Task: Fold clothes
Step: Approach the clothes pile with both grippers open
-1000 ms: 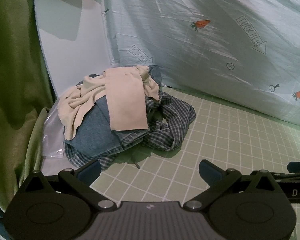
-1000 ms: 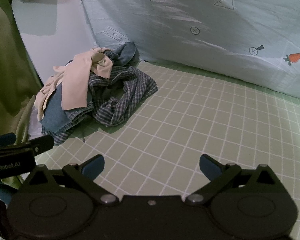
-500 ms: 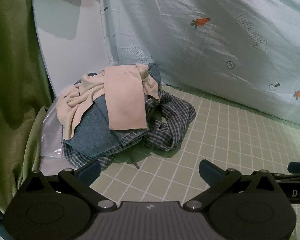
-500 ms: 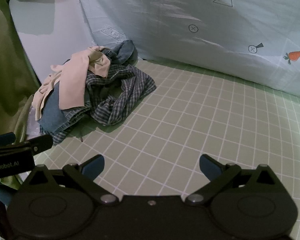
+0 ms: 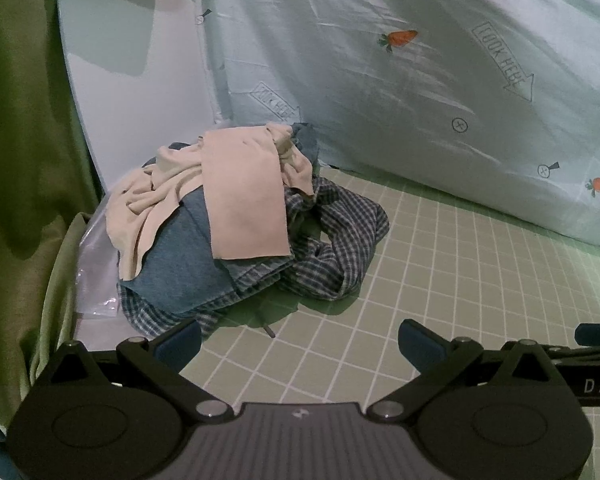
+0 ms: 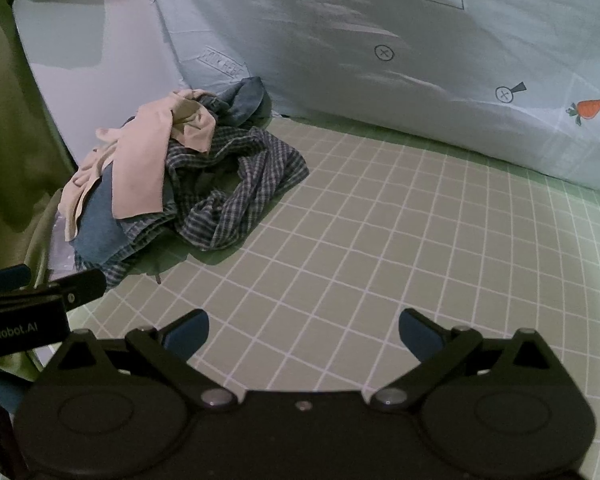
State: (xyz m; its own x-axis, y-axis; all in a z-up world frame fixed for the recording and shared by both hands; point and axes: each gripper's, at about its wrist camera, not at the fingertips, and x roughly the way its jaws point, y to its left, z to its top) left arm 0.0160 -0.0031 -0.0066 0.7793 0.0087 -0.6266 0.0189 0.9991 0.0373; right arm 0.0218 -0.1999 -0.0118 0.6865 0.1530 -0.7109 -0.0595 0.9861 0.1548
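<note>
Both grippers, left (image 5: 298, 342) and right (image 6: 303, 334), hover spread wide and empty over the mat (image 6: 380, 240); the clothes pile (image 5: 240, 216) sits heaped, no container.

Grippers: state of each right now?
Left gripper: open, holding nothing, short of the clothes pile.
Right gripper: open, holding nothing, over the grid mat.

A green mat with a white grid (image 5: 440, 272) is spread over the surface that carries everything. One heap of clothes (image 5: 236, 220) is piled at its far left corner — a beige garment (image 5: 244, 196) is draped on top, blue denim (image 5: 180, 264) is seen beneath it, and a dark checked shirt (image 6: 236, 188) is slumped onto the mat toward the right. A clear plastic sheet (image 5: 92, 280) is tucked under the heap's left edge. A small dark stick-like item (image 5: 269, 330) — too small to identify — lies just in front of the heap.
</note>
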